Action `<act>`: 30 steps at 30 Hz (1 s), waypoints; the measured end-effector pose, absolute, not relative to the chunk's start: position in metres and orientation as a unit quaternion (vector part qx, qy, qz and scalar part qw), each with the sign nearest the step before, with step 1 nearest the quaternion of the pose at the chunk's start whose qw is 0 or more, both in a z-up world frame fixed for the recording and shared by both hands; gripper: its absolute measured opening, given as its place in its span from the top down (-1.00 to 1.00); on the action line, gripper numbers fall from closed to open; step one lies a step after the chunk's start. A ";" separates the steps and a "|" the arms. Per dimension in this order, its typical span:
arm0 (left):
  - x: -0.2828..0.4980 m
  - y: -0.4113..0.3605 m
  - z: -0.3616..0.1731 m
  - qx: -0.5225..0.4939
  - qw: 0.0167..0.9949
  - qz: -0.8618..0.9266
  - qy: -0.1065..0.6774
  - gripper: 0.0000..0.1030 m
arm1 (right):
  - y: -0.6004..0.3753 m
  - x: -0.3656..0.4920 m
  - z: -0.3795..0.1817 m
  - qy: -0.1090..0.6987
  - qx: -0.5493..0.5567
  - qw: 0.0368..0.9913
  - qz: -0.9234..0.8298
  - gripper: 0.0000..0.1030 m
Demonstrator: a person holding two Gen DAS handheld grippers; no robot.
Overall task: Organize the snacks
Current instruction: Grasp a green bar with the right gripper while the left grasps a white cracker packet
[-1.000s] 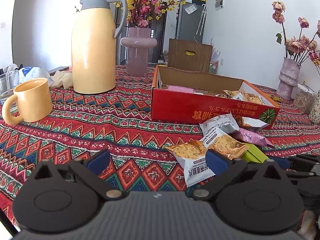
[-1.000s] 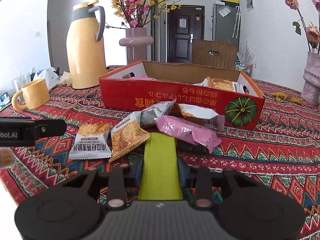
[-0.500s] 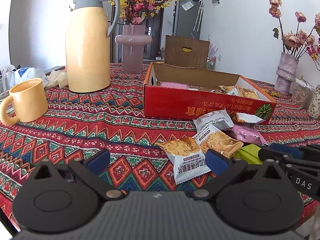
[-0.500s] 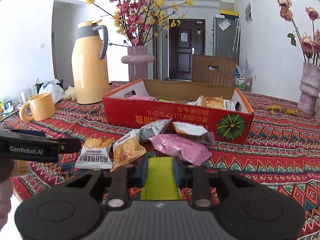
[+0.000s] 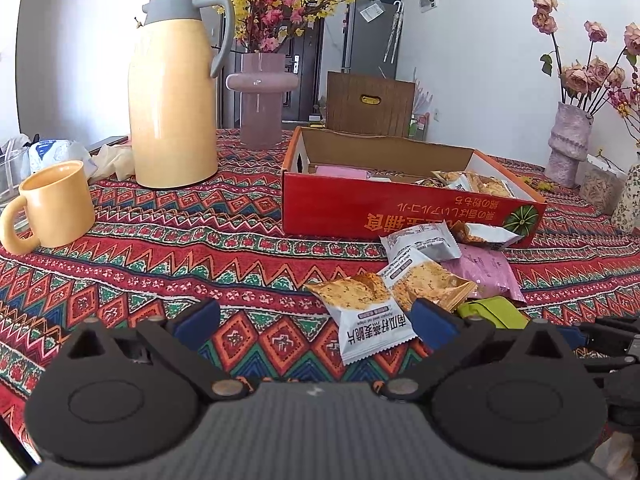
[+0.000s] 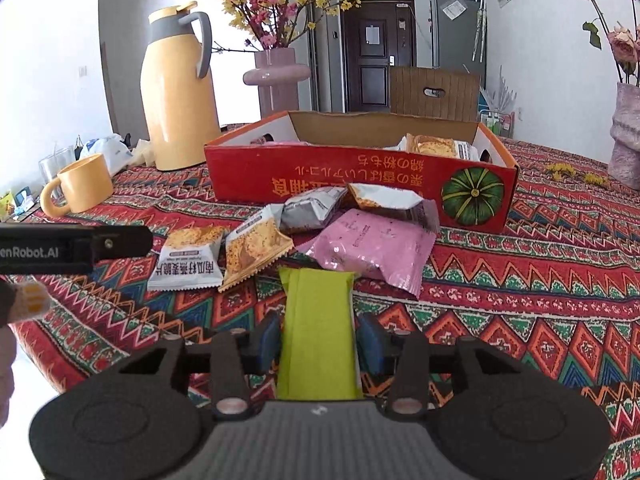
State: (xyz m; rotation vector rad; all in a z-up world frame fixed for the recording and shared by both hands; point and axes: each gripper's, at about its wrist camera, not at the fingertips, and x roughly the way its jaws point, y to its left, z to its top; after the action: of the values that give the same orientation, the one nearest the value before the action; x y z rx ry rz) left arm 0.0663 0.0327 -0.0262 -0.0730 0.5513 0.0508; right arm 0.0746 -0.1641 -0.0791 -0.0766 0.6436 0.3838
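- Landmark: red box (image 6: 360,172), open top, a few packets already inside.
- Far left of the box: yellow mug (image 5: 56,204), then the yellow thermos jug (image 5: 172,92). Neither is in play.
- Left gripper (image 5: 316,320): fingers wide apart, holding nothing, low over the surface on the near-left side of the box.
- Loose snack pile (image 6: 296,232) lies on the surface just in front of the box's near wall. The white-and-orange cracker packet (image 5: 368,312) is nearest the left gripper.
- Right gripper (image 6: 318,338): fingers clamped on the green packet (image 6: 318,320), gripped across its width.
- Packet's long axis runs straight ahead toward the box, with the pile between them. The right gripper is the one placed to drop it in.
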 end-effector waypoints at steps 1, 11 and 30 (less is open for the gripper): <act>0.065 0.032 -0.026 -0.036 0.961 0.025 0.272 -1.00 | -0.164 0.074 -0.080 0.312 -0.040 0.931 0.186 0.17; 0.063 0.030 -0.025 -0.034 0.961 0.022 0.274 -1.00 | -0.162 0.064 -0.073 0.295 -0.055 0.936 0.186 0.34; 0.106 0.012 -0.033 -0.031 0.950 0.047 0.308 -0.96 | -0.219 0.075 -0.053 0.239 -0.012 0.964 0.112 0.33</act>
State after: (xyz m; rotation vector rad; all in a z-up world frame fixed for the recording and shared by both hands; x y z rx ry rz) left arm 0.1059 0.0119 -0.0333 -0.0640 0.6269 0.0952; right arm 0.0749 -0.2190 -0.0525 -0.0233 0.4847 0.2269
